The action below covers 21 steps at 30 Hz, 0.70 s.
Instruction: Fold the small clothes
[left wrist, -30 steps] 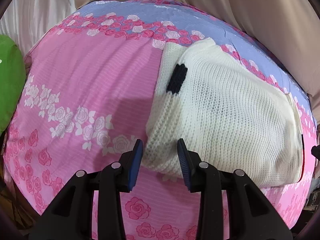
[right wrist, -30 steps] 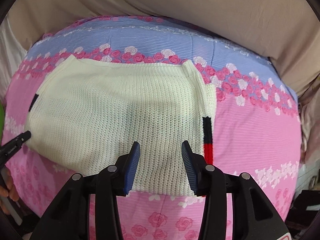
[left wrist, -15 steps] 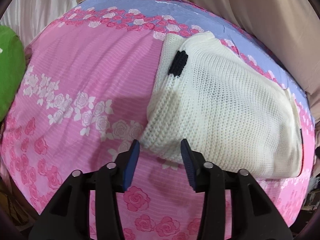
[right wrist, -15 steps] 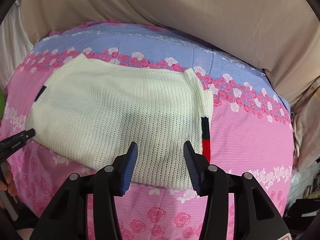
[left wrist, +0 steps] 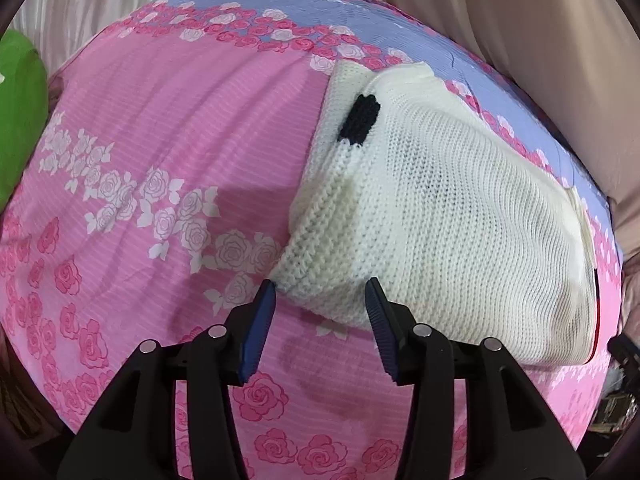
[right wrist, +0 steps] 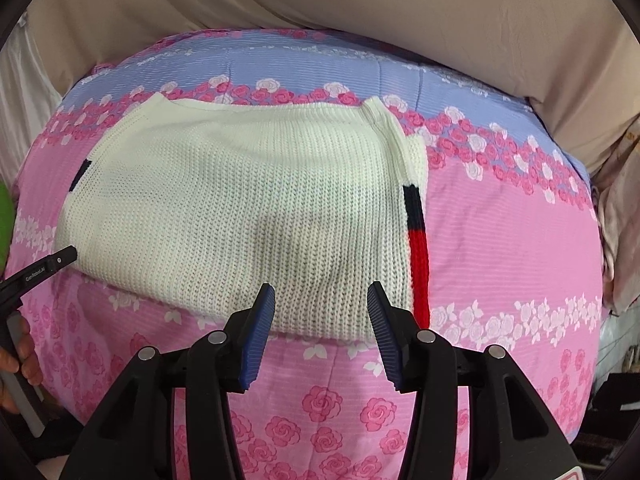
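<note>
A: Where is the cream knit sweater [left wrist: 460,220]?
B: Folded already, flat on the pink rose bedsheet [left wrist: 160,128], at about two o'clock in the left wrist view and dead centre in the right. Black patch [left wrist: 360,124] near its far left corner, black-and-red stripe [right wrist: 418,240] down its right edge.

A: And the claws?
B: Left gripper [left wrist: 320,300] spread, jaws just been opening, hovering over the near left corner with the knit edge showing between the tips but not pinched. Right gripper [right wrist: 321,304] spread too, above the near hem at six o'clock, nothing clamped.

A: Best way with the next fold?
B: Probably: drop both onto the near hem, bite all layers at matching depth, lift together, carry toward twelve o'clock, lay edge on edge. Loose knit stretches, so no dragging.

A: Anything beyond?
B: Green cushion [left wrist: 16,112] at nine o'clock, beige fabric [right wrist: 360,12] behind at twelve.

A: Any writing?
B: Small white lettering on the other gripper's arm [right wrist: 40,274], at eight o'clock in the right view; possibly "GenRobot.AI", too tiny to swear to.
</note>
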Motion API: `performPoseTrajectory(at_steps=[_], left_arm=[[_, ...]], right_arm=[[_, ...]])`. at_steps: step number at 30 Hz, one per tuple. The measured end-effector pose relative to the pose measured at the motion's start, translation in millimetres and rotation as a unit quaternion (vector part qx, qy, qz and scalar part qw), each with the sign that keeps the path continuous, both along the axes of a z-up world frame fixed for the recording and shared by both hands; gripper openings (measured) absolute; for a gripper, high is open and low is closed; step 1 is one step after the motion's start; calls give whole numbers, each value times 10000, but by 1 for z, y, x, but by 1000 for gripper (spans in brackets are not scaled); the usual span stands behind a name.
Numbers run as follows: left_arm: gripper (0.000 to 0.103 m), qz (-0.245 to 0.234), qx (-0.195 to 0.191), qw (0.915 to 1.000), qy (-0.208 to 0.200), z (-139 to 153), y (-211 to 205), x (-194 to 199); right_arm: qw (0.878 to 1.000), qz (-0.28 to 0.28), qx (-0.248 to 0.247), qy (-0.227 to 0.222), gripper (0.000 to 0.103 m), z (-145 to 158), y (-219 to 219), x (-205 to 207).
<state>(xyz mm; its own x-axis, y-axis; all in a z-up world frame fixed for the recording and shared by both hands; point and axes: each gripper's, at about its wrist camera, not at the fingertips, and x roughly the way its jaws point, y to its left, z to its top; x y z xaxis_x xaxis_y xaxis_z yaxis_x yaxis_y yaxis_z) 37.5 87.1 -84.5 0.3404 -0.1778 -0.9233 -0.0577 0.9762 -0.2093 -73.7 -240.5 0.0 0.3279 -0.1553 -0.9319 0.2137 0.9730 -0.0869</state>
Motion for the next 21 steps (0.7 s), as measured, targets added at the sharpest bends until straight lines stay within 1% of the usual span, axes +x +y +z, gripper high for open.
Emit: performPoseTrajectory(at_steps=[4, 6, 11, 17, 21], left_arm=[[46, 95, -47, 9999, 68, -4, 3, 2], [46, 90, -26, 9999, 39, -4, 4, 2], [46, 88, -12, 10000, 38, -5, 3, 3], [46, 52, 30, 10000, 37, -6, 2, 4], [48, 73, 0, 10000, 54, -5, 1, 5]], right_arm=[[9998, -133, 15, 135, 47, -9, -7, -3], [9997, -169, 15, 171, 47, -11, -7, -4], [9996, -172, -39, 198, 47, -13, -7, -4], [9992, -120, -274, 264, 47, -15, -5, -3], [9992, -102, -277, 273, 47, -17, -3, -3]])
